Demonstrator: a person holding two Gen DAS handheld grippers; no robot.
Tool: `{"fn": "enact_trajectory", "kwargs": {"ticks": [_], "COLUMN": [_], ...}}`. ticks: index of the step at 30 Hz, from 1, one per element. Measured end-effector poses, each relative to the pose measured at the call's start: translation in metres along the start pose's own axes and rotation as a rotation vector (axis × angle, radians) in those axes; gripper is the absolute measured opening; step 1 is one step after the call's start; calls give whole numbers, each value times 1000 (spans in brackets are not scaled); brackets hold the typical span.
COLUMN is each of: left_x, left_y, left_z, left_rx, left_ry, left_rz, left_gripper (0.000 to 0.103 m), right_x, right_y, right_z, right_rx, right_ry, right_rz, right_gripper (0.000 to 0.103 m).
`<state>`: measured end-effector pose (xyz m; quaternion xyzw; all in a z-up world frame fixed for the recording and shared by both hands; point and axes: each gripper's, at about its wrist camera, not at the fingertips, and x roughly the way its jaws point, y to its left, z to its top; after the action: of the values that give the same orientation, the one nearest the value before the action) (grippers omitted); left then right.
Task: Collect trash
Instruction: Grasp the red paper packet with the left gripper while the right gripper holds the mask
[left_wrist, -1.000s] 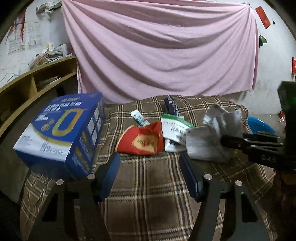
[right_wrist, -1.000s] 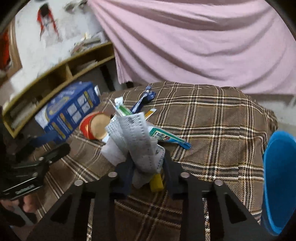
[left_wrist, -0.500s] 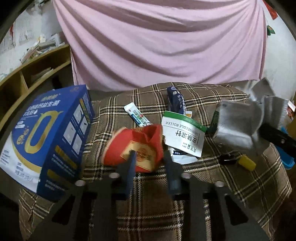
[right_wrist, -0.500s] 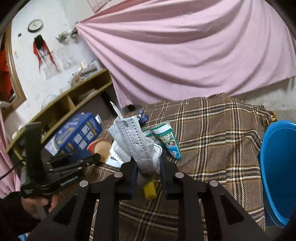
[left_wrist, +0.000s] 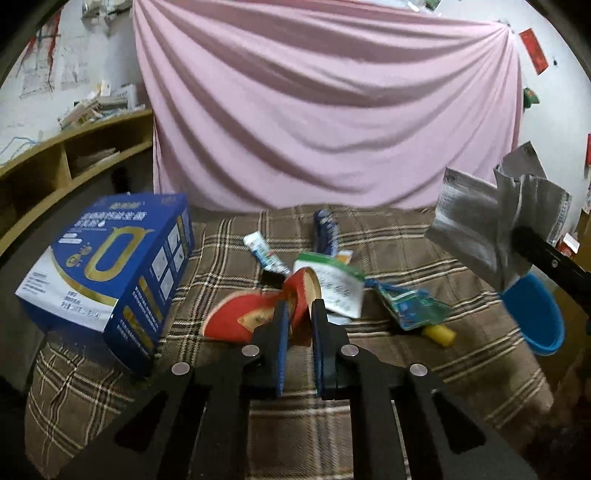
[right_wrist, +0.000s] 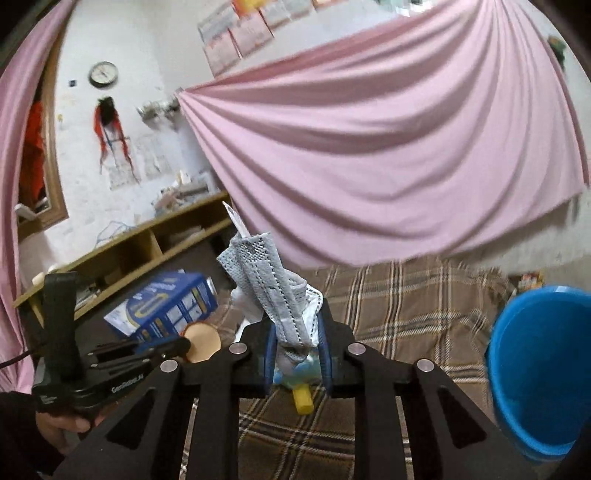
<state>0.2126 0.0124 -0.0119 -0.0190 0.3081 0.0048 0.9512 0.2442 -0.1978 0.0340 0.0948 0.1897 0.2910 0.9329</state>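
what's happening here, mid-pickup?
Yes, trash collection off a plaid-covered table. The left tongs have just closed on a crushed red paper cup. The right tongs hold a grey face mask lifted clear of the table, with a blue bin at the table's right edge. Toothpaste tubes and packets remain on the cloth.

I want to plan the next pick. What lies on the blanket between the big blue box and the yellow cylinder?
In the left wrist view, between the blue box and the yellow cylinder: a red paper cup, pinched by the left gripper, and a green packet.
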Motion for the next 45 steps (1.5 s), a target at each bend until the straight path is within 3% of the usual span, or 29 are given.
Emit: {"fn": "enact_trajectory", "kwargs": {"ticks": [11,12,20,24,28,29,32,33,40,45], "left_x": [-42,-44,-44,-41,-40,-40,-39,-38,-7,8], "left_y": [-48,-54,-94,-90,-73,-70,-56,-53,-44,-33], "left_z": [18,21,37,28,7,1,-18,-21,-40,-47], "left_rx": [37,43,105,95,56,49,16,11,94,78], "left_ry": [-126,-140,-152,-107,-57,-44,-17,-10,115,163], "left_rz": [-44,-53,-83,-82,-65,-55,-28,-23,97,62], "left_gripper": [8,0,0,0,2,10,49,51,53,53], "right_x": [-53,-58,-85,-83,-70,-66,-58,-57,-42,-28], "right_y": [-16,-18,-39,-46,-41,-40,-35,-35,-33,-29], "right_z": [5,6,7,2,-8,-11,-16,-15,-16,-19], "right_rx": [-14,-24,-10,14,8,5,-7,-7,-11,-33], "right_ry": [-154,-175,-235,-202,-112,-82,-14,-4,86,163], "right_rz": [-66,-86,-140,-125,-82,-74,-71,-70,-61,-53], "right_gripper": [17,17,17,17,18,18,18,18,18,18]}}
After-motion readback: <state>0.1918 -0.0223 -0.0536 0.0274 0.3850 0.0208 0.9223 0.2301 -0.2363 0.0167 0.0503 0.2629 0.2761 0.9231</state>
